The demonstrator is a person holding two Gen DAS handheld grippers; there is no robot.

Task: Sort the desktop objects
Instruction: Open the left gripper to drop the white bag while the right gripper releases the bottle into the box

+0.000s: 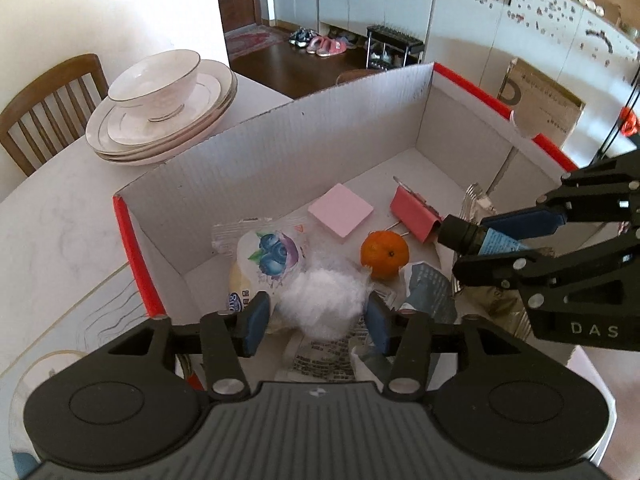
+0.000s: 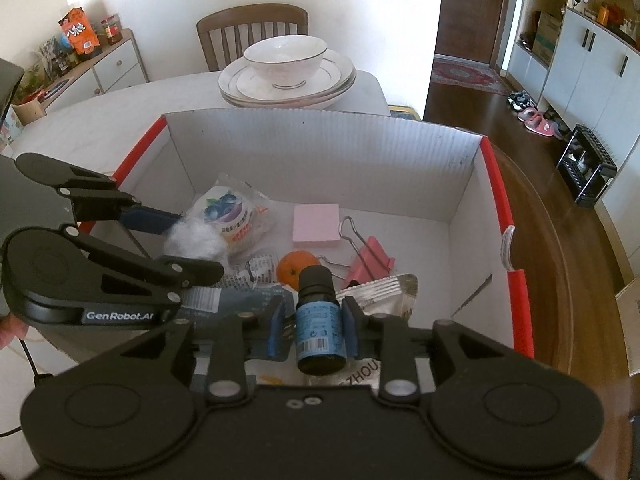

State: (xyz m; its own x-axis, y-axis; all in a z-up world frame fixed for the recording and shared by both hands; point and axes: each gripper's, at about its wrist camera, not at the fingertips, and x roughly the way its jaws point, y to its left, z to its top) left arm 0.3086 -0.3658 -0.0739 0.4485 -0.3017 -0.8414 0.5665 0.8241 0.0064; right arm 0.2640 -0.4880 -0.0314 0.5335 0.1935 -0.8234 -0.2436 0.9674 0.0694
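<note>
Hovering over the white box (image 2: 320, 148): left gripper (image 1: 316, 316), jaws parted beside the cotton ball (image 1: 320, 304) between them; right gripper (image 2: 312, 320), pads just off the small bottle (image 2: 318, 320) between them.

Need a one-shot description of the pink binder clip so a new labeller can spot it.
Start at the open white cardboard box with red edges on the table. On its floor, right of the small orange and beyond the silver foil packet, lies the binder clip. Unlike the flat pink sticky-note pad near it, it is a darker pink folded body with two wire loop handles.
</note>
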